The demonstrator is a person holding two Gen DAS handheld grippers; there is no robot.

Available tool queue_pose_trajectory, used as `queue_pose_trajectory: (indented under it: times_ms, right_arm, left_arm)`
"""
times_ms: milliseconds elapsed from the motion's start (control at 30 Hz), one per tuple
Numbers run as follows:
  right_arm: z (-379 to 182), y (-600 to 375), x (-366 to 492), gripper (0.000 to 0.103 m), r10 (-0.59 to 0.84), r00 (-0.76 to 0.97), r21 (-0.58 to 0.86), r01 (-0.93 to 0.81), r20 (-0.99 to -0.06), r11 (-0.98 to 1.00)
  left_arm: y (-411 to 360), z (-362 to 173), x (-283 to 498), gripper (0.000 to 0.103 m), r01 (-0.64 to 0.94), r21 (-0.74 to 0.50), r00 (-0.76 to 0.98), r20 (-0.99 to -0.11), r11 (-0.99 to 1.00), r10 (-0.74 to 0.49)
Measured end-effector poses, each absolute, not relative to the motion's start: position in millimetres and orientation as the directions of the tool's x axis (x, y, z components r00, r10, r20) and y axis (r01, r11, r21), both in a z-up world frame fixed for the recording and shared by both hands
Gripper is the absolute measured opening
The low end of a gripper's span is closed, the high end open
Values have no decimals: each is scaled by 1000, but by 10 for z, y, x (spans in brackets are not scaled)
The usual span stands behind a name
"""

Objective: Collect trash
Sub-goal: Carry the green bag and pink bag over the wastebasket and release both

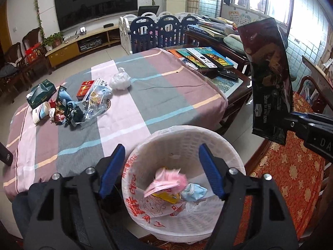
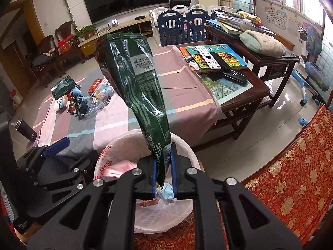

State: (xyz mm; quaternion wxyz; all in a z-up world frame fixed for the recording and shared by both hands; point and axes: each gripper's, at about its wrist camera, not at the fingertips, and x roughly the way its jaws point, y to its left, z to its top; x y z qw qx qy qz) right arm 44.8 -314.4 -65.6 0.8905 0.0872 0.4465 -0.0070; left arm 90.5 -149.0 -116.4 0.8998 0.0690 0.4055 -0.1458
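While left gripper (image 1: pixel 162 170) gapes empty, right gripper (image 2: pixel 164 170) clamps "HAZELNUT FLAVOR" bag (image 2: pixel 137 83).

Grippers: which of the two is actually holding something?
The right gripper: its blue pads pinch the bottom of a dark green wafer bag above the bin. The left gripper is open, nothing between its fingers.

The desk (image 1: pixel 158 95), under a striped cloth, carries a litter heap (image 1: pixel 68 106) at the frame's left: a green packet (image 1: pixel 41 95), a red box (image 1: pixel 84 89), perhaps a cup (image 1: pixel 40 112). A white bag (image 1: pixel 120 80) lies apart.
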Motion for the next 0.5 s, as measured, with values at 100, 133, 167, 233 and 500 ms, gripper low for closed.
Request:
queue_pose_trajectory:
  times_ms: [100, 133, 167, 233, 500]
  right_arm:
    - [-661, -3136, 452, 12, 63, 598, 145, 90, -799, 985]
    - [-664, -3127, 453, 12, 62, 597, 143, 89, -800, 986]
    - [-673, -3115, 454, 12, 61, 594, 140, 88, -802, 986]
    - [-698, -3088, 463, 20, 48, 583, 124, 91, -811, 988]
    - [-689, -3004, 461, 63, 31, 586, 102, 88, -810, 991]
  left_arm:
    - [-1441, -1127, 905, 77, 296, -4, 635, -747, 955, -199]
    - [-1422, -1122, 913, 77, 285, -6, 636, -747, 958, -194]
    - [-1394, -1113, 923, 77, 274, -11, 636, -748, 962, -190]
    - [-1337, -1098, 933, 78, 254, -23, 638, -748, 967, -185]
    - [-1176, -1061, 958, 79, 197, -50, 642, -748, 979, -168]
